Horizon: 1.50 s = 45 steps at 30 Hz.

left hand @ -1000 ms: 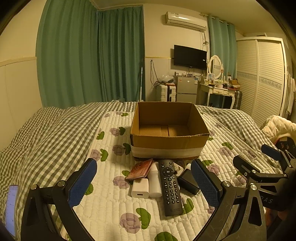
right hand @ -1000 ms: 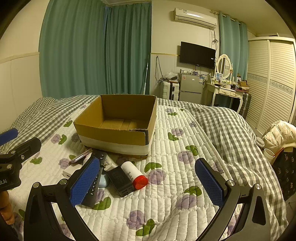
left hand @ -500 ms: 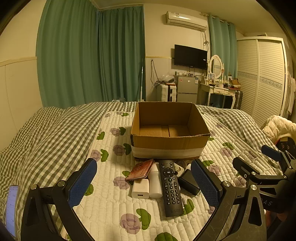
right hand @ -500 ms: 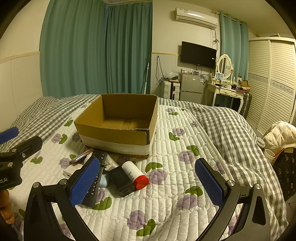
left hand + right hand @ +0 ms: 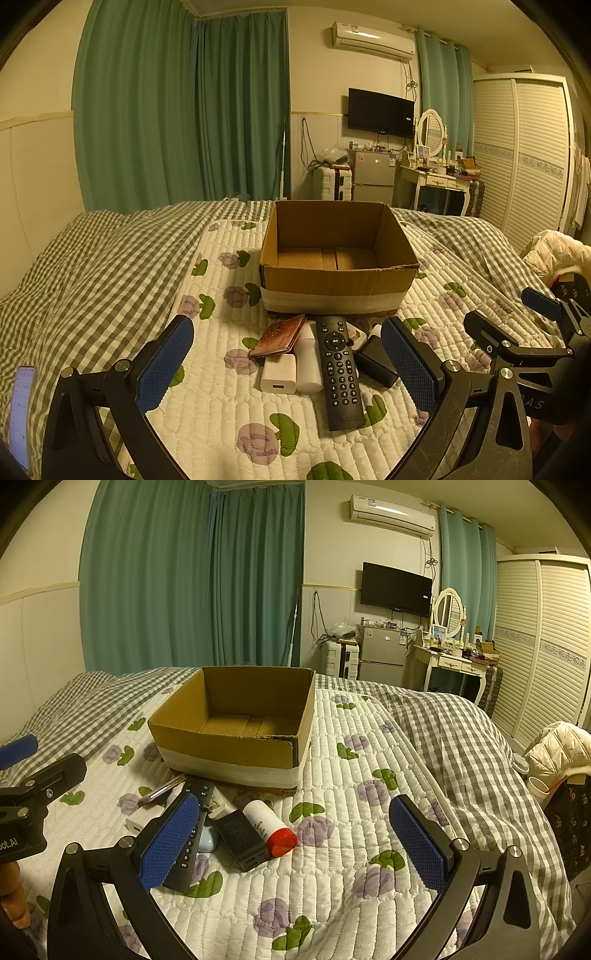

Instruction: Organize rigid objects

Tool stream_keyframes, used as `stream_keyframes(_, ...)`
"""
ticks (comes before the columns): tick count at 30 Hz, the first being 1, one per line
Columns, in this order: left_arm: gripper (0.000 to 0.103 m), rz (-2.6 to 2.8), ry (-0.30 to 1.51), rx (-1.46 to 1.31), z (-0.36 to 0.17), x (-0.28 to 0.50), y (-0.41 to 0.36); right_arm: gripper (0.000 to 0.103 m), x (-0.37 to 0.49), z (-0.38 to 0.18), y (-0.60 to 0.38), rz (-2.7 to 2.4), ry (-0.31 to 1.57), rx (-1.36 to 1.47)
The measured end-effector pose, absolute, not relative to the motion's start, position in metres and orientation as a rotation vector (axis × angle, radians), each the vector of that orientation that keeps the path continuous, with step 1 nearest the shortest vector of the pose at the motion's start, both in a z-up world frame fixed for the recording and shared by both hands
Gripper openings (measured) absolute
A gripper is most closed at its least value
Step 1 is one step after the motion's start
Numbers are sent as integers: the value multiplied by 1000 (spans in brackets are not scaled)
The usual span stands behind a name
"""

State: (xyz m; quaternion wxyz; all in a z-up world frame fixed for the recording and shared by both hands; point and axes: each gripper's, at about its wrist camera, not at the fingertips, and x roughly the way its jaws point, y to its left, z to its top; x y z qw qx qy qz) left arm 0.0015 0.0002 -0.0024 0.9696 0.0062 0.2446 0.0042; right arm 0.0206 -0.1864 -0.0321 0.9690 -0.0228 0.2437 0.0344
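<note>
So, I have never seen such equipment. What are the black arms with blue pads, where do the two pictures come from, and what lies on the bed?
There is no robot here. A person holds one hand-held gripper in each hand, and each carries a wide-angle camera looking forward along its two fingers. One picture comes from the left gripper, the other from the right gripper. The blue pads are their fingertips. Both grippers are open and hold nothing.

On the quilted bed cover stands an empty cardboard box. In front of it lie a black remote control, a white charger, a brown wallet, a small black box and a white bottle with a red cap.
</note>
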Motion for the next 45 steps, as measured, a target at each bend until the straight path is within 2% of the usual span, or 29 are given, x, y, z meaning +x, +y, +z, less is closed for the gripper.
stream_keyframes(8, 103, 10, 483, 18, 2, -1, -4, 103, 17, -31, -183, 68, 486, -62)
stream_keyframes(17, 103, 3, 407, 4, 33, -11, -8, 103, 2, 1, -181, 96, 470, -77)
stream_keyframes(22, 103, 2, 429, 5, 33, -3, -12, 103, 7, 10, -186, 80, 477, -121)
stream_keyframes(29, 97, -6, 618, -12, -25, 41, -18, 103, 47, -11, -195, 72, 558, -158)
stream_keyframes(36, 81, -7, 831, -26, -101, 82, -29, 103, 73, -54, -196, 111, 671, -151)
stream_keyframes(42, 71, -25, 873, -10, -120, 104, -44, 103, 82, -62, -210, 127, 714, -60)
stream_keyframes(45, 70, 6, 870, 56, -128, 110, -55, 103, 82, -64, -211, 124, 721, -50)
